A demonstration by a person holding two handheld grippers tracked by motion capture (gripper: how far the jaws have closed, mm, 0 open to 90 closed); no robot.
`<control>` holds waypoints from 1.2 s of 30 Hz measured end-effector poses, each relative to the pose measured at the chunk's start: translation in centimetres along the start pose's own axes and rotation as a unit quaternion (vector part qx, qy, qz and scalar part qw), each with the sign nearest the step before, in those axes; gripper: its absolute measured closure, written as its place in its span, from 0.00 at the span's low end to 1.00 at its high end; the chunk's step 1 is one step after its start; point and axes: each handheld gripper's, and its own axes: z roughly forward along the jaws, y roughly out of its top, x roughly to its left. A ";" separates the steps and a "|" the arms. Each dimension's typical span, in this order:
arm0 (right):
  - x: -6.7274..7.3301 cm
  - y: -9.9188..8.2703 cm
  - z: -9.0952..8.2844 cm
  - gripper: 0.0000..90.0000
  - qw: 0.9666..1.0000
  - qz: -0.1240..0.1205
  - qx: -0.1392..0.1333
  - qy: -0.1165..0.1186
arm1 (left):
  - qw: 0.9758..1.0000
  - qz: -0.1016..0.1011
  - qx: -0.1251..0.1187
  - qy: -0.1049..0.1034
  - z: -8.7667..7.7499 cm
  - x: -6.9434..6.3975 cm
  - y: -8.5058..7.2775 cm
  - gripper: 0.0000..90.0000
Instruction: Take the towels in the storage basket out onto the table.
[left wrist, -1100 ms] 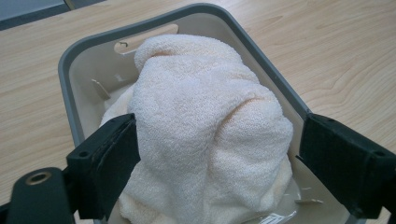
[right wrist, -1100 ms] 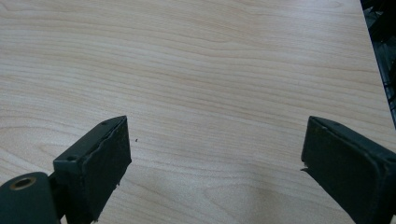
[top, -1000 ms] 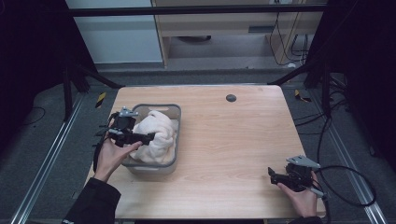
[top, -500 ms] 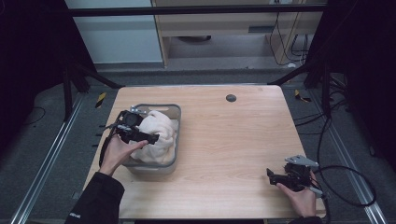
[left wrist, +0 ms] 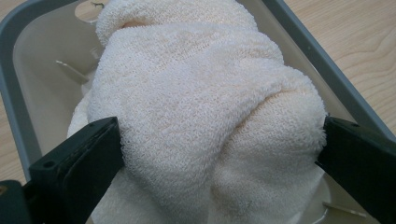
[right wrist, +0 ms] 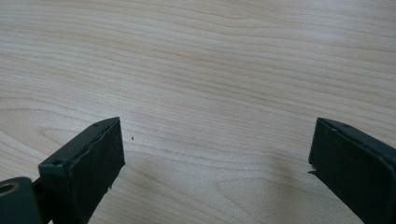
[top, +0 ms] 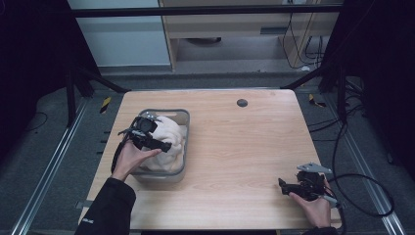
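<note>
The left gripper (left wrist: 219, 140) straddled the cream towel (left wrist: 201, 102) in the grey bin (left wrist: 28, 28), jaws spread, while the right gripper (right wrist: 217, 154) gaped over bare table (right wrist: 210, 60).

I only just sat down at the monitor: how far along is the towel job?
Early. Done: the left gripper is over the grey bin, jaws spread around the bunched cream towel. In hand: closing on the bundle, which isn't pinched yet. Left: lifting it out. The right gripper rests open on the wooden table, holding nothing.
</note>
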 end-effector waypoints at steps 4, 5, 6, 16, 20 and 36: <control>0.0 0.0 0.2 0.03 1.000 -0.003 0.006 0.003 | 1.000 0.003 0.004 -0.002 0.3 0.1 0.0 0.00; 0.0 0.0 0.2 0.03 1.000 -0.004 0.007 0.002 | 1.000 0.002 0.006 -0.004 0.5 0.1 -0.1 0.00; 0.0 0.0 0.2 0.03 1.000 -0.005 0.008 0.000 | 1.000 0.003 0.008 -0.005 0.6 0.0 -0.2 0.00; 0.1 0.0 0.3 0.03 1.000 -0.008 0.015 0.000 | 1.000 0.005 0.026 -0.001 2.3 -0.3 -0.6 0.00; 0.1 0.0 0.4 0.03 1.000 -0.008 0.015 0.000 | 1.000 0.000 0.030 0.002 2.7 -0.3 -0.8 0.00; 0.0 0.0 0.4 0.03 1.000 -0.008 0.018 0.004 | 0.997 -0.022 0.075 0.012 3.3 0.1 -0.9 0.39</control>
